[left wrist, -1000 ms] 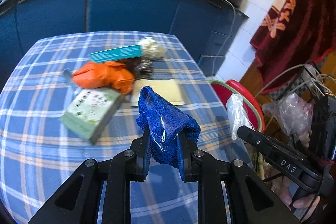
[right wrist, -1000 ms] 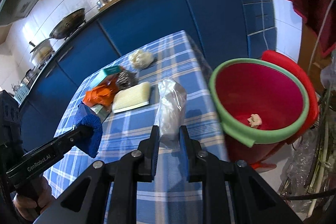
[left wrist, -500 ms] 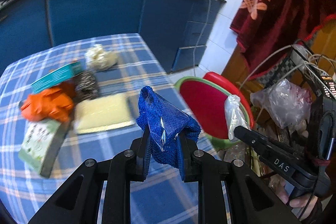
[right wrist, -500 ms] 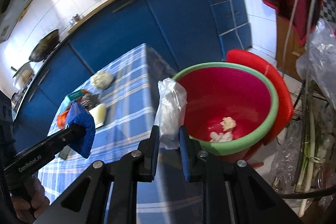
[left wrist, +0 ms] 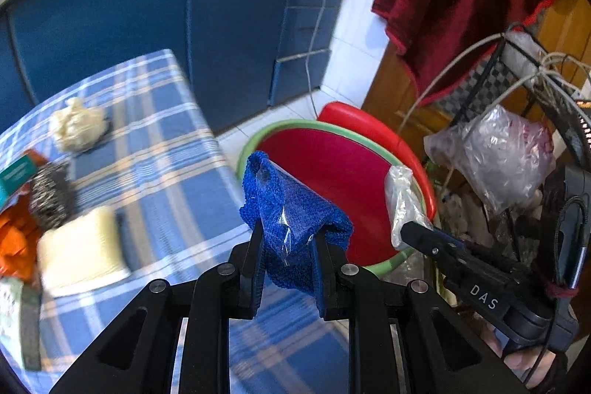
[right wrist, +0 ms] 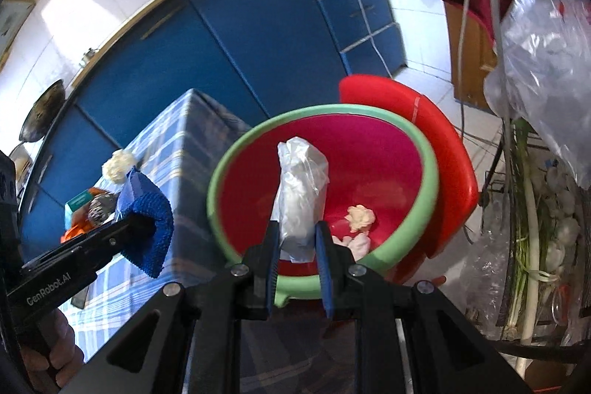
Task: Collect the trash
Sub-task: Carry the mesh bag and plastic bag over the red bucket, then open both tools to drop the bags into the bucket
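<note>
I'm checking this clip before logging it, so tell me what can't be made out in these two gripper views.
- Left wrist view: the green box is cut by the left edge and blurred; its print is unreadable.
- Left wrist view: the teal packet and orange wrapper are cut by that edge.
- Right wrist view: the basin floor near the pale scraps is hidden by the plastic bag and fingers.
- Both views: the blue cloth underside, behind fingers.

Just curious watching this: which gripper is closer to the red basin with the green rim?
Right. The right gripper, holding a plastic bag, is at the basin's near rim; the left gripper, holding a blue cloth, is by the table edge.
</note>
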A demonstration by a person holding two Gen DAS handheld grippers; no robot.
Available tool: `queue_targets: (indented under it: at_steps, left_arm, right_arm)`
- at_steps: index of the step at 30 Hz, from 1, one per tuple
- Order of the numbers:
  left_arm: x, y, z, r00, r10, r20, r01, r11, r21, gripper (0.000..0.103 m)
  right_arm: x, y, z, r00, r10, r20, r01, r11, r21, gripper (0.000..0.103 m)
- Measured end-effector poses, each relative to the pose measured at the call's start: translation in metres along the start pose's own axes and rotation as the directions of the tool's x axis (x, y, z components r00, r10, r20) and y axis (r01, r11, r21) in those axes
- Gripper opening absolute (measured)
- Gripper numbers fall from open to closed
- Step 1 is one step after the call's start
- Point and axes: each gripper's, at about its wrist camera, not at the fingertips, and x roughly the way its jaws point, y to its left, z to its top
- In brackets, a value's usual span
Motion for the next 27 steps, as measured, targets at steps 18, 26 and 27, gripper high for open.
queue_targets:
  at_steps: [18,26,27]
  left_arm:
    - [0.055,-0.019,0.014,0.995,0.011,-0.096,-0.009,1.000,0.030,0.042]
    - [0.046,-0.018,0.014,0.997,0.023,-0.080,-0.021,0.999,0.024,0.047]
    - [0.044,-0.017,0.014,0.997,0.023,-0.075,-0.021,1.000,0.023,0.047]
  right_arm:
    - [0.022,-0.035,0.010,1.000,-0.020,-0.014,0.021,0.998,0.062,0.026]
    - [0.013,-0.031,0.012,1.000,-0.020,0.011,0.019,0.998,0.062,0.030]
    - [0.011,-0.029,0.012,1.000,-0.019,0.013,0.018,0.998,0.059,0.030]
